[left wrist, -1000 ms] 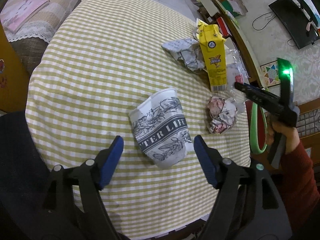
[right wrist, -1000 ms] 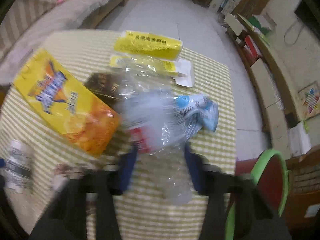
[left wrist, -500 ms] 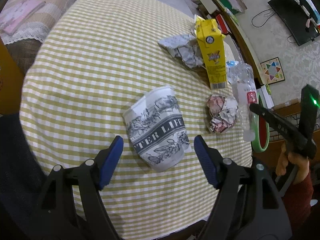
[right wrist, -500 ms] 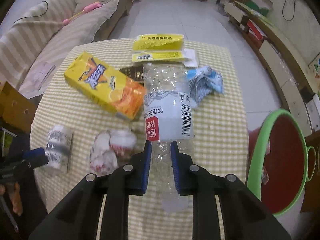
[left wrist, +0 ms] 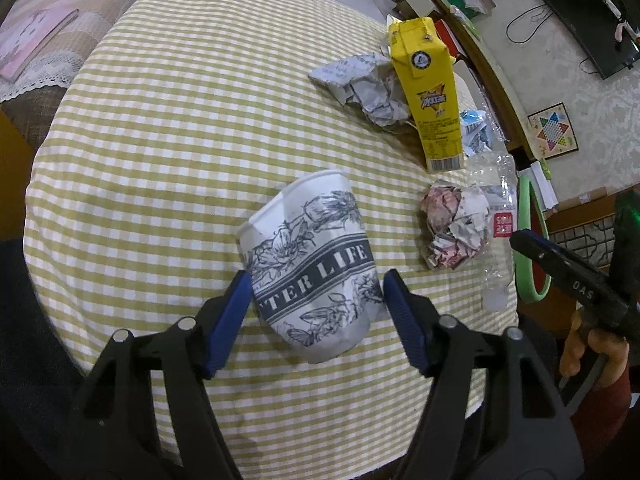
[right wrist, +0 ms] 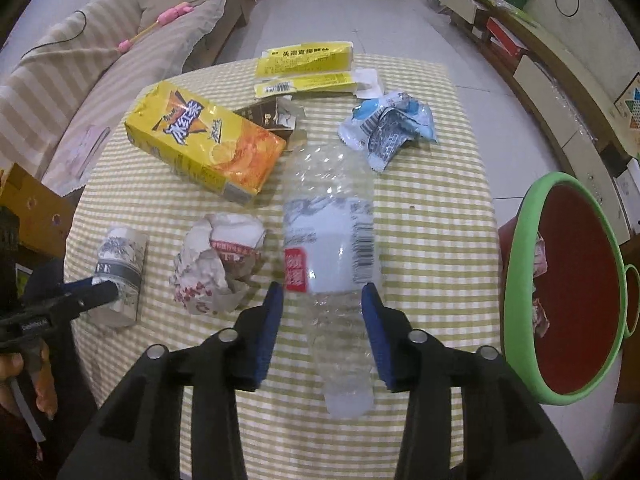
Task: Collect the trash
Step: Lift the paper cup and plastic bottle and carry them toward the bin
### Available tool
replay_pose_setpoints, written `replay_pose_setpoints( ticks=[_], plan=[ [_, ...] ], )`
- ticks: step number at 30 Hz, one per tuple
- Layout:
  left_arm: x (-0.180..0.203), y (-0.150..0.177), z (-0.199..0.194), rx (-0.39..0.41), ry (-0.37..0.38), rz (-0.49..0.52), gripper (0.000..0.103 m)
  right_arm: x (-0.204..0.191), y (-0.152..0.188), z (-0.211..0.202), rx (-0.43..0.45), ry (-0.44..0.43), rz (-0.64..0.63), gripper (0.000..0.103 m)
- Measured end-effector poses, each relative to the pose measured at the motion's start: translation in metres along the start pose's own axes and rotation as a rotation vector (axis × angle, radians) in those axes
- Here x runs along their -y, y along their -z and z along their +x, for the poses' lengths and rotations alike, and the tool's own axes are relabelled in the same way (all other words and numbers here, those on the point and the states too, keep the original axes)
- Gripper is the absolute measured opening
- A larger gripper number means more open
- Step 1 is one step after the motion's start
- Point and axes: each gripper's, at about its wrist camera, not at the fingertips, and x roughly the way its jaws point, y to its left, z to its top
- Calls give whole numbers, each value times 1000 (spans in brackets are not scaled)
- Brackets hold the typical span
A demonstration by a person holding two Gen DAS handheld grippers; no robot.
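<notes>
- Left tongs (left wrist: 316, 292) spread wide, blue pads flanking the cup (left wrist: 314, 260), which lies on its side between them; left pad right at the cup wall, right pad just beside it, contact not certain; no squeeze visible yet.
- Right tongs (right wrist: 322, 320) likewise released, pads straddling the bottle (right wrist: 330, 248) with a visible gap on each side; bottle flat on the cloth (right wrist: 432, 208), cap end toward the tongs.
- Paper wad (right wrist: 220, 264) just left of the right tongs, between bottle and cup.
- Carton (right wrist: 208, 152) ahead and left of the right tongs, lying down; a brown torn box beyond it.
- Blue wrapper (right wrist: 388, 124) ahead and slightly right of the bottle; yellow packets (right wrist: 306, 58) at the far edge.
- Grey crumpled paper (left wrist: 364, 84) far ahead of the left tongs, beside the carton.
- Bin (right wrist: 564, 280) off the table to the right of the right tongs, green rim, red inside, a few scraps already within.
- Judged progress: early; a little in the bin, but cup, bottle, wad, carton, wrapper, packets and grey paper all left on the table.
- Likely step in hand: closing on cup and bottle, then carrying both right to the bin.
</notes>
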Motion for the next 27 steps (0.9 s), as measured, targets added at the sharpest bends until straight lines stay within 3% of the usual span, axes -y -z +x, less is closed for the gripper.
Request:
replay_pose_setpoints(
  ticks=[4, 6, 10, 16, 18, 20, 21, 27],
  plan=[
    [1, 0, 3, 3, 3, -4, 65, 1, -6, 7, -3, -15, 28, 54],
    [-1, 1, 1, 10, 9, -5, 59, 0, -8, 15, -17, -3, 28, 60],
    [3, 0, -8, 29, 1, 24, 48, -5, -7, 26, -24, 16, 14, 59],
    [0, 1, -10, 28, 8, 13, 47, -3, -5, 15, 20, 12, 38, 50],
    [-3, 4, -14, 35, 14, -1, 50, 0, -3, 14, 25, 6, 56, 49],
    [-12, 6, -21, 45, 20, -28, 68, 1, -2, 10, 30, -2, 72, 48],
    [-16, 7, -23, 51, 21, -40, 72, 2, 0, 8, 34, -9, 81, 48],
    [-28, 11, -17, 11, 20, -97, 76, 0, 9, 8, 25, -29, 98, 48]
  ],
)
